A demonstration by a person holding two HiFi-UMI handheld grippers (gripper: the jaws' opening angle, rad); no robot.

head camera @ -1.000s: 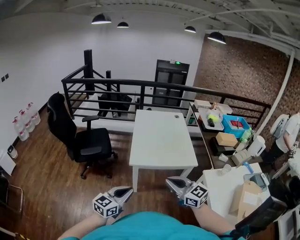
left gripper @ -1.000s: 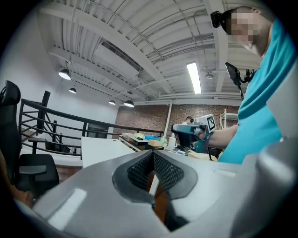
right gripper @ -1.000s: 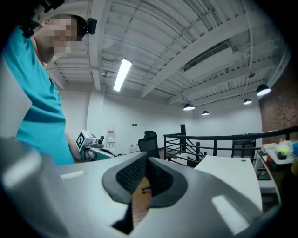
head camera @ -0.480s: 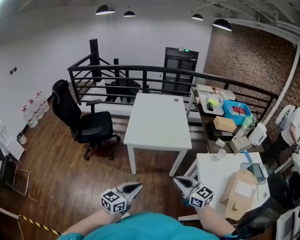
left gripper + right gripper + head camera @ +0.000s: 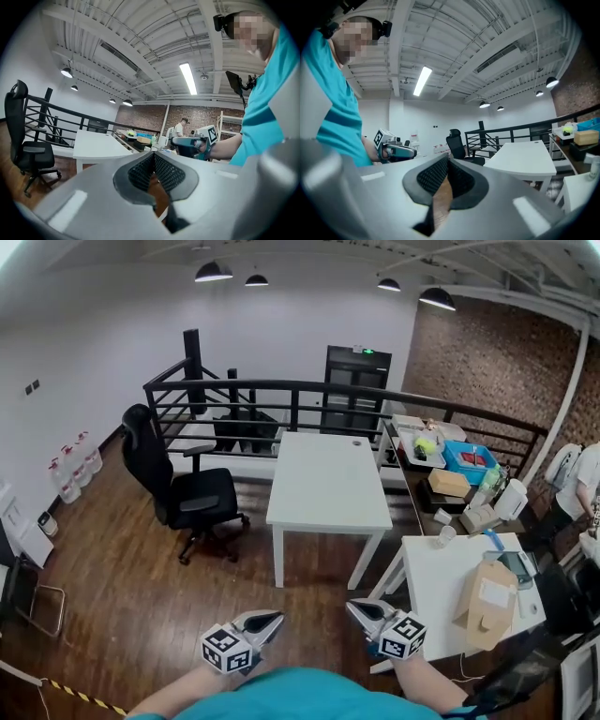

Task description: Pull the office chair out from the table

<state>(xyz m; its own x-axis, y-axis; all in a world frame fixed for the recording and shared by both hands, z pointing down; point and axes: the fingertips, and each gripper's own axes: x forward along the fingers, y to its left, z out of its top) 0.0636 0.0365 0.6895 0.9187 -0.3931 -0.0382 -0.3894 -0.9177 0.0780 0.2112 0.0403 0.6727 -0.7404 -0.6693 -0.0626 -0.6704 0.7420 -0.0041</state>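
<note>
While the left gripper [image 5: 265, 621] and right gripper [image 5: 362, 609] sit closed and empty, reaching the black wheeled office chair [image 5: 183, 493] beside the white rectangular table [image 5: 328, 486] likely comes next.

The office chair [image 5: 187, 501] is black all over. The tabletop [image 5: 328, 486] is plain white, and so is a second table [image 5: 439, 598], which bears a brown paper bag [image 5: 487, 601]. The floor [image 5: 122, 587] is dark reddish-brown wood in planks, crossed at one corner by yellow-and-black striped tape [image 5: 80, 694]. The railing [image 5: 281, 388] is black, the side wall [image 5: 84, 343] white and the brick wall [image 5: 487, 362] reddish brown. The left gripper [image 5: 272, 619] and right gripper [image 5: 354, 607] are grey. Each has a white marker cube [image 5: 225, 651] patterned with black squares. Their fingers [image 5: 140, 171] have black cross-hatched pads. The person's shirt [image 5: 281, 695] is teal.
</note>
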